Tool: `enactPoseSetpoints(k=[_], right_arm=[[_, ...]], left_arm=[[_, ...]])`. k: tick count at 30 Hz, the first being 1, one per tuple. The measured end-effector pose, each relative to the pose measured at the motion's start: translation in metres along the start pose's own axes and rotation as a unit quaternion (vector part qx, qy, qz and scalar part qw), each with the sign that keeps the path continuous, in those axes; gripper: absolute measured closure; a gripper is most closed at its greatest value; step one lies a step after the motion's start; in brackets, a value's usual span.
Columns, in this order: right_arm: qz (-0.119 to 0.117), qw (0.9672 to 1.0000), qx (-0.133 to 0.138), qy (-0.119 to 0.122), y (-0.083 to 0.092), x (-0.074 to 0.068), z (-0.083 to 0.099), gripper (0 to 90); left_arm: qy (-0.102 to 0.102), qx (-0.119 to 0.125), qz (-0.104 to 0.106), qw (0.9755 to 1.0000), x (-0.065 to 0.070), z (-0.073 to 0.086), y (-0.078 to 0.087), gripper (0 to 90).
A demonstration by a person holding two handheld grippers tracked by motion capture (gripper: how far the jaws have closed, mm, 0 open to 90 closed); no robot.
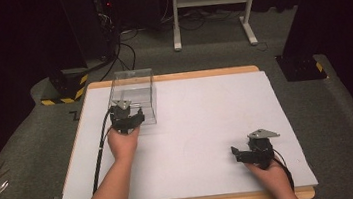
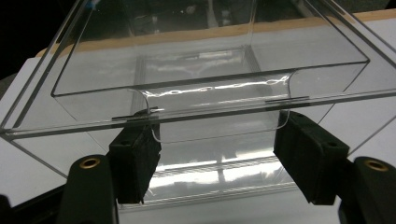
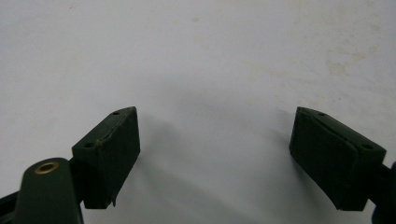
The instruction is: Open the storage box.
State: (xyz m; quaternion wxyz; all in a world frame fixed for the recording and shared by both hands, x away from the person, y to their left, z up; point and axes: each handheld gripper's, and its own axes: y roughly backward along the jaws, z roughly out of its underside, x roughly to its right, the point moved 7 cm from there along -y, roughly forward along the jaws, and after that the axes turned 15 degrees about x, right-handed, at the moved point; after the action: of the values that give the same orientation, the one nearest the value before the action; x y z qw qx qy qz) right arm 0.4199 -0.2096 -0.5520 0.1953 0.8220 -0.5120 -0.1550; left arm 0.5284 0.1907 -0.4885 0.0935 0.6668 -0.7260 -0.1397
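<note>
Up close, we see our left gripper (image 2: 217, 154) pinching the clear box's (image 1: 133, 97) front tab. From above, the box stands near the table's (image 1: 207, 126) far left edge. Our right gripper (image 3: 219, 158) is spread over bare table.

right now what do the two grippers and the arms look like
Both the left gripper and right gripper are black with two blocky padded jaws, brass-ringed holes and a grey three-cornered plate on top. A black cable trails from each. The forearms are bare, no sleeves.

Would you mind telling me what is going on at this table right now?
A person works at a white table with a gripper in each hand. The left gripper is at the near side of a clear plastic box, its jaws on either side of the box's curved front lip. The right gripper rests apart over bare table, jaws open and empty.
</note>
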Motion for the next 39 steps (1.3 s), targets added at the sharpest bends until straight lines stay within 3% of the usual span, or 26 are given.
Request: enactPoseSetpoints(k=[20,39], right_arm=[[0.0,1.0,0.0,0.0,0.0,0.0,0.0,16.1],[-0.001,1.0,0.0,0.0,0.0,0.0,0.0,16.1]], left_arm=[[-0.004,0.004,0.001,1.0,0.002,0.005,0.014,32.5],[-0.004,0.016,0.006,0.9998,0.005,0.016,0.04,32.6]])
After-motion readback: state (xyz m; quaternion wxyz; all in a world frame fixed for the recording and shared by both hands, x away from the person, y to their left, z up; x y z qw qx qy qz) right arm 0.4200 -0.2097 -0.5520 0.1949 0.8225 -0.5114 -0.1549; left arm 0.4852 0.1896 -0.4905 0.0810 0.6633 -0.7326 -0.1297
